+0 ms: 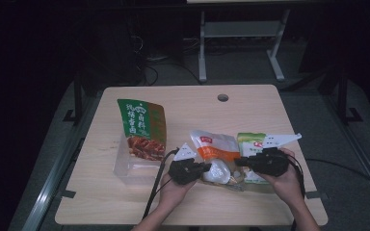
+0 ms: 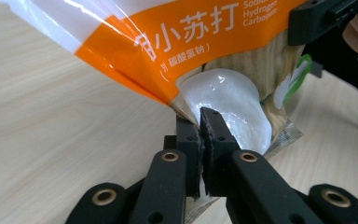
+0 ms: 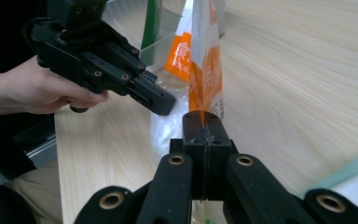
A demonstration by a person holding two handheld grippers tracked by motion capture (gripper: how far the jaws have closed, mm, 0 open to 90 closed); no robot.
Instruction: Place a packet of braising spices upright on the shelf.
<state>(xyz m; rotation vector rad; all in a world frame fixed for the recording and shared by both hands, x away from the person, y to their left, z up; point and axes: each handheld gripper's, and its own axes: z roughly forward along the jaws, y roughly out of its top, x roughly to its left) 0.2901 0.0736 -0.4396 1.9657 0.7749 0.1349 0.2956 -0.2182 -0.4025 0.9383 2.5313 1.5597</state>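
Observation:
An orange and white baking-soda pouch [image 1: 215, 146] lies at the table's front middle, its clear lower end bulging with white powder [image 2: 233, 100]. From the left, my left gripper [image 1: 206, 167] meets that lower end. In the left gripper view it [image 2: 201, 122] is shut on the pouch's bottom corner, with thin film pinched between the pads. My right gripper [image 1: 237, 162] comes in from the right and is shut on the pouch's orange edge [image 3: 203, 122]. The left gripper [image 3: 161, 101] also appears in the right gripper view, held in a hand.
A green sauce bag [image 1: 142, 126] stands in a clear container [image 1: 124, 167] at the left. A green and white pouch [image 1: 249, 142] lies under the right hand. The wooden table [image 1: 183, 103] has a cable hole [image 1: 223, 97] at the back.

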